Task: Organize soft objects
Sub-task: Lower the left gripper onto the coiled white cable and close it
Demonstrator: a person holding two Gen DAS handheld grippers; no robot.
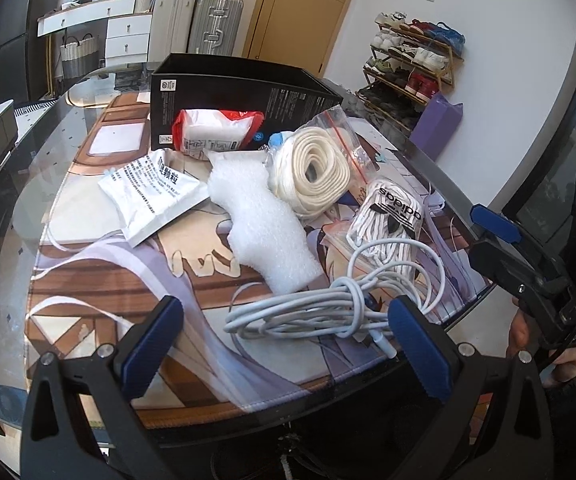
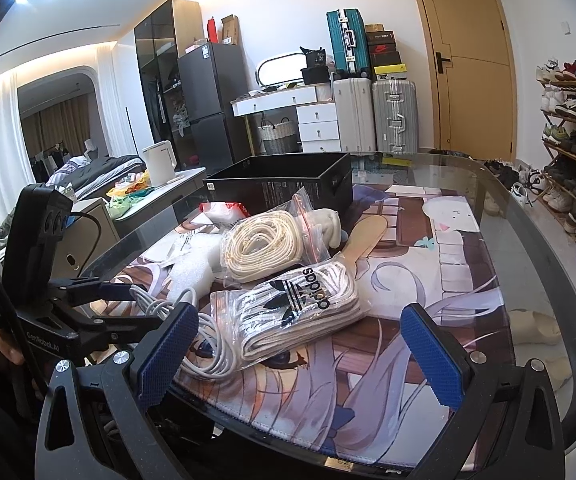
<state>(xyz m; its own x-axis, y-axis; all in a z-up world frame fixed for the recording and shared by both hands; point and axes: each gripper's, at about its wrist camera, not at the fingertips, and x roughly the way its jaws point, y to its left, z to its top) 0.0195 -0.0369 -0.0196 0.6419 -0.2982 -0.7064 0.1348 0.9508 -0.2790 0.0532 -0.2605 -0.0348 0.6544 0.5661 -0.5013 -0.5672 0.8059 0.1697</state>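
We have two tongs, both spread wide and holding nothing. The left tongs (image 1: pixel 284 330) hover low at the near edge of the worktop (image 1: pixel 48 184), just in front of one bundled white cable (image 1: pixel 328 304). The right tongs (image 2: pixel 300 344) sit at the near edge too, facing one bagged pack of white laces (image 2: pixel 304 312) printed "adidas".

On the printed mat (image 1: pixel 100 280) we count, near to far: one cable, one lace pack (image 1: pixel 388 224) touching the cable loop, one white foam piece (image 1: pixel 260 220) in the middle, one flat white sachet (image 1: pixel 156 192) to its left, one zip bag of coiled cream rope (image 1: pixel 316 164) overlapping the foam's far end, one red-and-white packet (image 1: pixel 212 128) leaning on the box. One open black box (image 1: pixel 244 88) stands at the far side.

In the right view the rope bag (image 2: pixel 260 244) lies just behind the lace pack, touching it, and the box (image 2: pixel 280 180) beyond. Behind the worktop: three suitcases (image 2: pixel 368 100), one shoe rack (image 2: pixel 572 128).
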